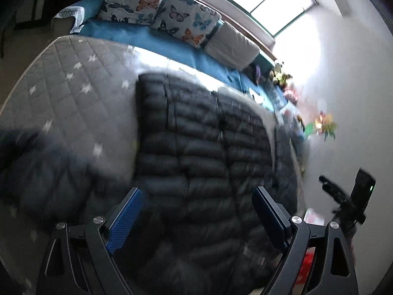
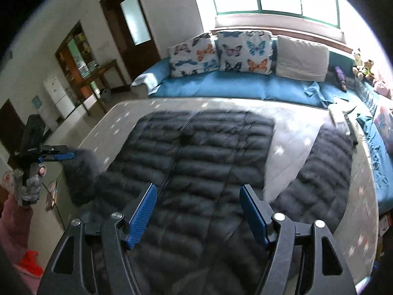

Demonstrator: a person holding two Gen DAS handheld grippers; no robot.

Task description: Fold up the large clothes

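Left hand-held gripper [image 2: 66, 156] visible, right view only

Jacket [image 1: 201, 152] motion-blurred; hem cut off by bottom edge; toys [image 1: 282, 73] indistinct

A grey quilted mattress with a white star print [image 2: 289, 137] is serving as the work surface, sitting just in front of a blue-covered sofa [image 2: 221, 86]. A dark grey quilted puffer jacket [image 2: 196, 152] is lying flat and spread open directly on the mattress, its two sleeves [image 2: 319, 172] extending out to either side, the left one reaching the mattress edge. On the sofa seat, two butterfly-print cushions [image 2: 243, 49] and one plain off-white cushion [image 2: 302, 57] are leaning against the back.
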